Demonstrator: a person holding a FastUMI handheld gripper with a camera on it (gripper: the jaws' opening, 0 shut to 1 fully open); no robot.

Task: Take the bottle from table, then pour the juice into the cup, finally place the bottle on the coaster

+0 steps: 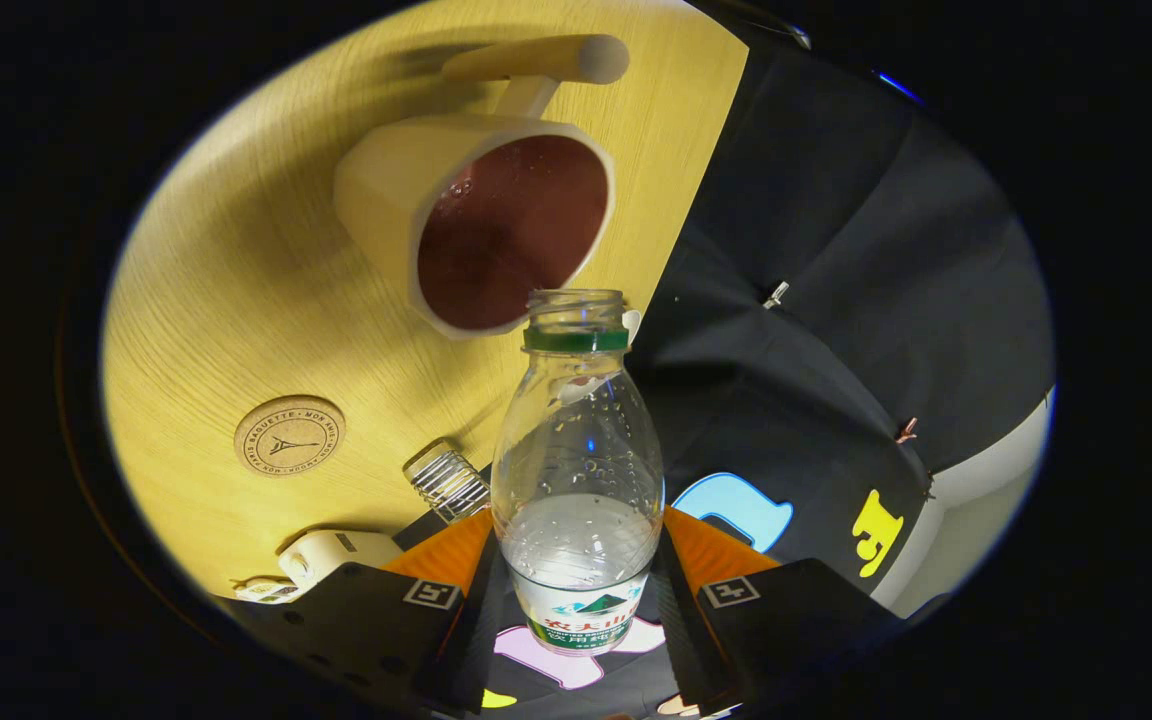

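We see the gripper (576, 600) clenched on the bottle (576, 480), both fingers pressing its lower body at the label. The bottle is clear ribbed plastic, uncapped, with a green neck ring, beaded with droplets and holding clear liquid low down. Its mouth sits at the rim of the cream cup (481, 215), a faceted, handled vessel full of dark red juice, near the table's (236, 300) edge. A round cork coaster (289, 436) lies on the wood-grain table, well apart from the cup.
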